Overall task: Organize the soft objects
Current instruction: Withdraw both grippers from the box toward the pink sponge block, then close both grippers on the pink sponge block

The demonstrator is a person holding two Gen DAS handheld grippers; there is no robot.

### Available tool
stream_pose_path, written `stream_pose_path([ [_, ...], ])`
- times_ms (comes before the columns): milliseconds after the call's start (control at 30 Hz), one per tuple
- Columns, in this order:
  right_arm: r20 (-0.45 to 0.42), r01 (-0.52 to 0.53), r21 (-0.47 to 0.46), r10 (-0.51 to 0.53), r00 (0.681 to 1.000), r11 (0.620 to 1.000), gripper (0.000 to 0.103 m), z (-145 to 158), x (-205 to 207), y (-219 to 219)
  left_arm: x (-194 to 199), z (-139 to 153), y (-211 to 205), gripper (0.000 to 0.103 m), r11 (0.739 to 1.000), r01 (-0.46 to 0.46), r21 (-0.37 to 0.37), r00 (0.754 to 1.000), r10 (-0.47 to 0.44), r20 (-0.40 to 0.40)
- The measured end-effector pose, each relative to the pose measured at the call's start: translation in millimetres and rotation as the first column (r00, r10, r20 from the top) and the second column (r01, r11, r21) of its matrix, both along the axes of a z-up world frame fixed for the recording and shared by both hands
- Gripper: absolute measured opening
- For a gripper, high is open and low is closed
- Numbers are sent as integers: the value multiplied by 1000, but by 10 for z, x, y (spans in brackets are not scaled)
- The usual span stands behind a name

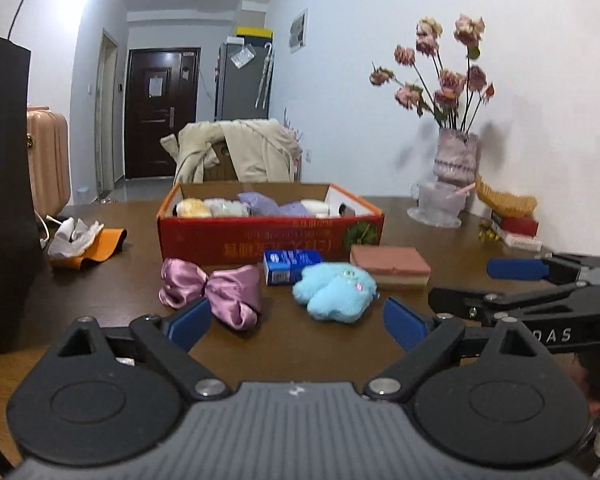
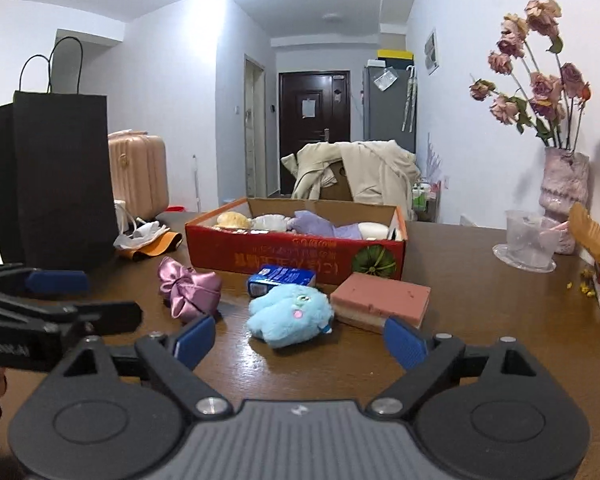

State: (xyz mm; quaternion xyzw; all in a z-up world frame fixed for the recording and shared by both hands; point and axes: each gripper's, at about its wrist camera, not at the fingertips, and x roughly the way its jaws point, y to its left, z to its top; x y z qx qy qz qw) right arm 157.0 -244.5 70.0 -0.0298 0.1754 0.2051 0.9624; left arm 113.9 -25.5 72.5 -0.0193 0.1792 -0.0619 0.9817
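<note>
A red cardboard box stands on the brown table and holds several soft items, among them a lilac plush and a yellow one. In front of it lie a pink satin bow, a light blue plush toy, a pink layered sponge and a small blue carton. My left gripper is open and empty, short of the bow and plush. My right gripper is open and empty too, just before the blue plush.
A black paper bag stands at the left, with crumpled white paper on an orange pouch beside it. At the right wall are a vase of dried roses, a clear cup and stacked boxes.
</note>
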Motion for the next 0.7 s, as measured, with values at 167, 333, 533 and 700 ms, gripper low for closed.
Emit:
stream_pose_path([
  [167,14,33,8,-33,999,999,91,19,-57,-78,-4,-5,-45,96,1000,23,-1,1000,-23,7],
  [333,-25,88,32,-87,996,996,89,-92,50,-236,214,-40,-155,96,997,74,-13,997,-75,-24],
  [533,-123,152,118,-137,983,981,77,-149,501,-531,818,34,-418,83,989,148,-25,988,-148,-37],
  [700,-190,188,191,-152,970,963,63,-214,1052,-689,1620,-28,-667,54,984,169,-65,975,-176,-136],
])
